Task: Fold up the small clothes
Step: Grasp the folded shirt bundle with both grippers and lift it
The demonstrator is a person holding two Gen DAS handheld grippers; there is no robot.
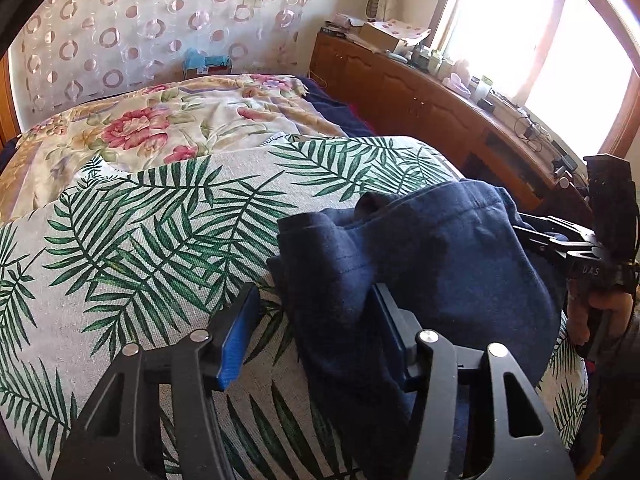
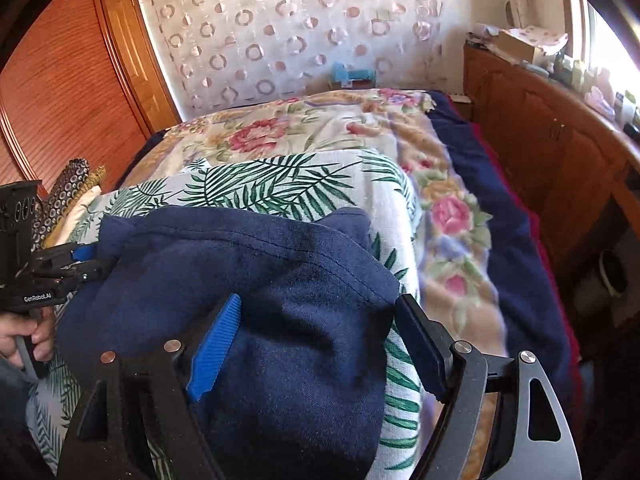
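1. Navy garment point(image 1: 420, 264) lies bunched and partly folded on the palm-leaf cloth point(image 1: 160, 232), which is spread over the bed, at the near end.
2. My left hand-held gripper point(image 1: 312, 336) is down at the garment's left edge, jaws parted about halfway. The right blue pad point(image 1: 386, 320) sits against the navy fabric, and the left finger point(image 1: 236, 340) stands clear over the leaf print. A fold of the fabric lies between the jaws, but they are not pressing on it.
3. From the right wrist view, my right hand-held gripper point(image 2: 320, 340) is spread wide across the garment point(image 2: 256, 280). The left blue pad point(image 2: 216, 348) rests on the navy cloth, and the black right finger point(image 2: 420, 344) is out past the garment's right edge, over the leaf print. Nothing is clamped there.
4. In the left view the other gripper shows at the garment's far right side point(image 1: 560, 240), with my hand point(image 1: 600, 312) on its handle.
5. Beyond the leaf cloth, a floral blanket point(image 2: 320, 132) covers the rest of the bed, with a dark blue layer point(image 2: 500, 208) along its right edge.
6. A wooden cabinet point(image 1: 400, 88) runs along the right under the bright window point(image 1: 540, 32), its top cluttered with boxes and small items.
7. A circle-patterned curtain point(image 2: 300, 28) hangs behind the bed.
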